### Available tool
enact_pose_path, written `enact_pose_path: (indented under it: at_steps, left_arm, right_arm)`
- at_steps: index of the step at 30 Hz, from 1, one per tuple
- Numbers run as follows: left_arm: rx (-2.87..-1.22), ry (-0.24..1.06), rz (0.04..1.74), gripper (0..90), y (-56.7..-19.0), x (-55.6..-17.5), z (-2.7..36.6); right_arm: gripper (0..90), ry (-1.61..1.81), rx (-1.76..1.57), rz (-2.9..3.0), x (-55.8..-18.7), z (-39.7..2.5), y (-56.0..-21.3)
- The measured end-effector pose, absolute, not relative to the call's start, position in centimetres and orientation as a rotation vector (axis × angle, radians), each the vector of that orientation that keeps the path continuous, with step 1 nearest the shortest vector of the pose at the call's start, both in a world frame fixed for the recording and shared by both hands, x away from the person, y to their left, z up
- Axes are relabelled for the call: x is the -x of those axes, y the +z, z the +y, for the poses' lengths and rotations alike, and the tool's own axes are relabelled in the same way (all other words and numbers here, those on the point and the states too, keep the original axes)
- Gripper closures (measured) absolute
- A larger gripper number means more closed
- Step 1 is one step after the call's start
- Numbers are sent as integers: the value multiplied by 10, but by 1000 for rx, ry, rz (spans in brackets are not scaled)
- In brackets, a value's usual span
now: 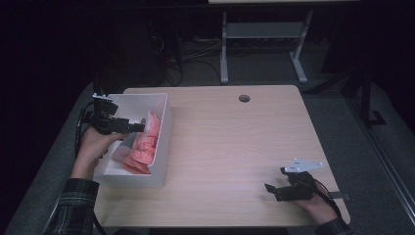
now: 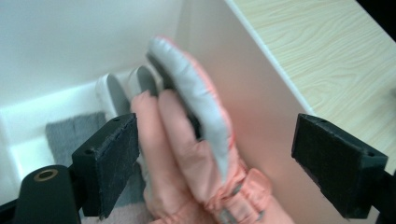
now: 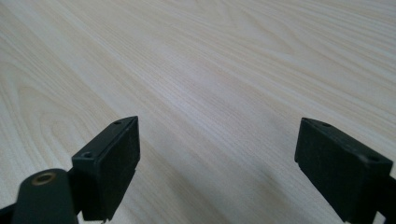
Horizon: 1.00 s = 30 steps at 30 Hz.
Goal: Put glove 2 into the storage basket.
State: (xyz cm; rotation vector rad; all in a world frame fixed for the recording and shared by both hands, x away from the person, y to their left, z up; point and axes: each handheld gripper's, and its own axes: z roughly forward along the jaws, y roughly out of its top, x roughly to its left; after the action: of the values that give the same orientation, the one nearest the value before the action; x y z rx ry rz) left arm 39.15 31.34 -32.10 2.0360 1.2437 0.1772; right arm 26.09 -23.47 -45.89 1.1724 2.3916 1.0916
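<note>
Inside the white bin (image 1: 162,142), pink gloves (image 2: 187,154) sit between the left gripper's (image 2: 215,168) spread fingers; right gripper (image 3: 233,172) gapes over bare table (image 3: 210,70).

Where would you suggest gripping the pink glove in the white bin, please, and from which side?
I would take the pink glove across its hand, just above the gathered cuff, coming down from over the white bin. It stands on edge against the bin's right wall, so its flat sides face the open left gripper already straddling it. The grey palm edge looks thinner and floppier.
</note>
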Motion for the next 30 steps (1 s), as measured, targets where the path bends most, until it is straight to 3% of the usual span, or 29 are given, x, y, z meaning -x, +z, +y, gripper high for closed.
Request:
enact_pose_path:
  at_steps: [17,30]
  left_arm:
    - [-2075,210,1017,145,-288,-382,251]
    - [-2124,208,877,144,-289,-372,195]
  right_arm:
    - [139,1108,-1159,2397,-263,-235,-459]
    - [139,1110,-1152,2396,-263,-235,-459]
